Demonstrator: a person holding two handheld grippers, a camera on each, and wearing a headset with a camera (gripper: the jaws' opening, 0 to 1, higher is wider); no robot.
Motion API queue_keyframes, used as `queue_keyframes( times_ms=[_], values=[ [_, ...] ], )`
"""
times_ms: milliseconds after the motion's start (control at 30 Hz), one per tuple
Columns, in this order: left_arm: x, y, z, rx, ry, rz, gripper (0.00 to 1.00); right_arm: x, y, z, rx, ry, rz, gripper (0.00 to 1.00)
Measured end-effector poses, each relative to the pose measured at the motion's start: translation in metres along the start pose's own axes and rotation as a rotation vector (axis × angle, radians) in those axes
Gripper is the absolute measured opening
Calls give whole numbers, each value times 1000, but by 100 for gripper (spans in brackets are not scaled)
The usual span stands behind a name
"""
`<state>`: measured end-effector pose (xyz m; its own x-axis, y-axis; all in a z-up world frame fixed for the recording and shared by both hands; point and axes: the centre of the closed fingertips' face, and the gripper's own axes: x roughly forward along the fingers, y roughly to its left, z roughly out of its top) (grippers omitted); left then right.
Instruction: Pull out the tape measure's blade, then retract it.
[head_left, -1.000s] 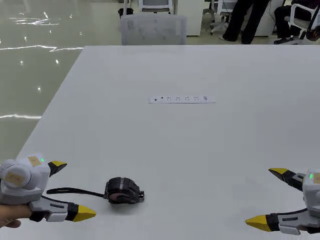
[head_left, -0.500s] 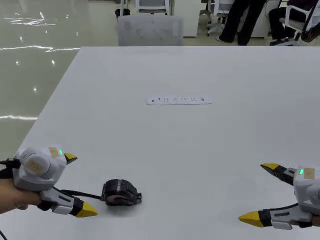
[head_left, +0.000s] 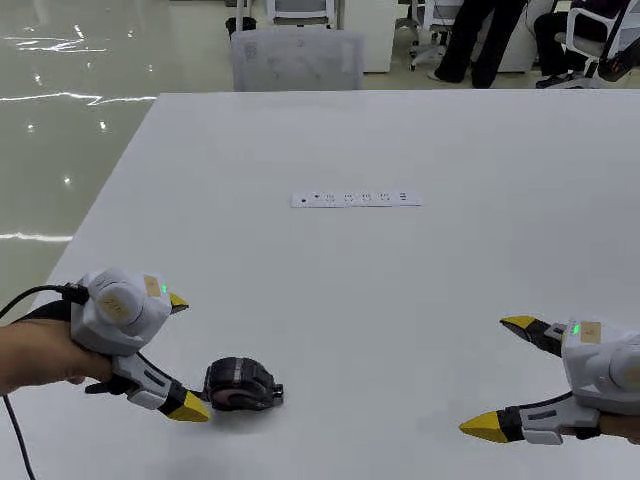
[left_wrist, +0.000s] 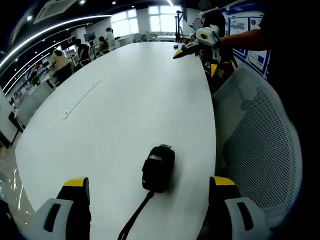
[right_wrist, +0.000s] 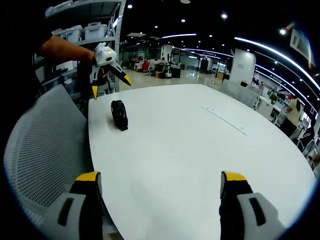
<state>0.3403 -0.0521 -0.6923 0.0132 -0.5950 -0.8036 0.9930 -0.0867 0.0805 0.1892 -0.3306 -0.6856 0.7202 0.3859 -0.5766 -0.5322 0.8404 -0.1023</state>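
The left claw (head_left: 184, 354), spread, has drawn up just beside the tape measure (head_left: 241, 383). The right claw (head_left: 499, 375) hangs spread, well apart, so pulling has not yet begun.

We've got a big white worktop (head_left: 420, 300) with a socket strip (head_left: 355, 199) lying across the middle. A grey mesh chair (head_left: 297, 60) sits at our far end, and the glossy pale floor (head_left: 60, 130) on the left catches streaks of light. Dark ceiling (right_wrist: 210, 27) with strip lights (right_wrist: 175, 36), storage shelves (right_wrist: 119, 17) holding bins (right_wrist: 95, 30), bright windows (left_wrist: 150, 17) far off.

Black tape measure (head_left: 241, 384) on its side near the table's front edge, blade retracted.
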Motion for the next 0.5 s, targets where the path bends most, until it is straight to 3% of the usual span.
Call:
queue_keyframes(
  times_ms=[100, 267, 500],
  values=[
    [5, 3, 2, 48, 17, 3, 92, 3, 0, 2, -9, 0, 2, 100],
    [12, 2, 7, 50, 32, -31, 90, 7, -1, 9, -16, -8, 4, 100],
    [31, -18, 3, 58, 115, -139, 90, 21, 5, 30, -19, -42, 29, 100]
  ],
)
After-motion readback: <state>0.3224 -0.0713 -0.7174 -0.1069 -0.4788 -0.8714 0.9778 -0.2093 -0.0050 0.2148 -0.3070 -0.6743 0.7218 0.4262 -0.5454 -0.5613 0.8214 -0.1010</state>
